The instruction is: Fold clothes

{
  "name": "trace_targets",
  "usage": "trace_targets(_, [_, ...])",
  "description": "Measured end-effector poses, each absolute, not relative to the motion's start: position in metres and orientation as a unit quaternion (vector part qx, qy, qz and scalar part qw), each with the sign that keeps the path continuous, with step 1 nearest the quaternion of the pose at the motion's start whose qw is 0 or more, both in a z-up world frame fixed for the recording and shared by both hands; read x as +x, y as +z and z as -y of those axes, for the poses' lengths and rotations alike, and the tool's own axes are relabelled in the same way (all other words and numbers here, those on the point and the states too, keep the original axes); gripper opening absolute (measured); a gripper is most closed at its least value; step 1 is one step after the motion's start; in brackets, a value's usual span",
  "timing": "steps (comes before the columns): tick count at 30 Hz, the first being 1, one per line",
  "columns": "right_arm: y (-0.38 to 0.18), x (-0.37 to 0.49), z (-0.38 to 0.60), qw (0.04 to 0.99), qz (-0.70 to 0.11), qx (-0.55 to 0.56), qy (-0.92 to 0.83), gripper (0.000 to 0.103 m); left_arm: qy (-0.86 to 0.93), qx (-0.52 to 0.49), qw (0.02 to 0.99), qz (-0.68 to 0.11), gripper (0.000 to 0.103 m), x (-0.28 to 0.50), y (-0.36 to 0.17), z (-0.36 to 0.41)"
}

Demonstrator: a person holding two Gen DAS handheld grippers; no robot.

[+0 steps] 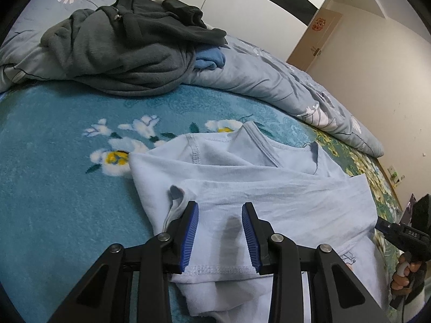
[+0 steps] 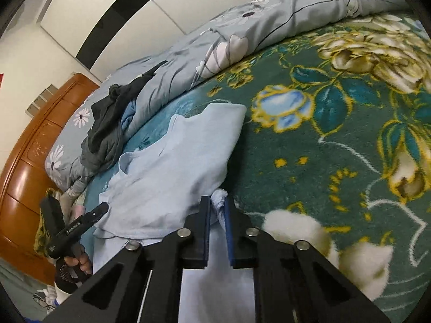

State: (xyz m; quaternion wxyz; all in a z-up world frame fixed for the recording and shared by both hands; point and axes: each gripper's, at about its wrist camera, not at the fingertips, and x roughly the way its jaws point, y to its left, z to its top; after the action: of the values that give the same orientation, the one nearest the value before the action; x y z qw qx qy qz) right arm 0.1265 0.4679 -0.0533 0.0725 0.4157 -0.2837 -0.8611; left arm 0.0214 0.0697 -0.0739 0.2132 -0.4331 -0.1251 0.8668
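Observation:
A pale blue T-shirt (image 1: 269, 188) lies partly folded on the teal floral blanket (image 1: 54, 175), collar toward the far side. My left gripper (image 1: 220, 206) hovers over the shirt's near hem. Its blue pads (image 1: 191, 237) stand apart with flat cloth lying between and below them, not pinched. In the right wrist view the same shirt (image 2: 175, 167) stretches away to the left. My right gripper (image 2: 216, 199) is shut on a bunched bit of its near right edge. A hand (image 1: 401, 274) holding the right tool shows at the left view's right edge.
A heap of dark grey garments (image 1: 121, 45) with a blue piece (image 1: 210, 59) sits at the back on a rolled grey floral duvet (image 1: 269, 80). A wooden headboard (image 2: 32, 161) and white wardrobe doors (image 2: 134, 13) stand beyond the bed.

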Motion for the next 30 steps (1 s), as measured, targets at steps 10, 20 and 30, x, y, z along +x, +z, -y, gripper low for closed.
trace_targets(10, [-0.065,0.146,-0.479,0.053,0.311,0.427,-0.847,0.004,0.865,-0.432,0.214,0.136,0.037,0.022,-0.074,-0.067])
trace_targets(20, [-0.041,0.110,-0.496,0.043,0.326,0.394,-0.858,0.035,0.890,-0.400,0.162,0.147,0.061,0.020,-0.056,-0.037])
trace_targets(30, [-0.074,0.049,-0.514,0.063,0.407,0.401,-0.818,0.044,0.828,-0.442,0.213,0.270,0.062,-0.014,-0.094,-0.011])
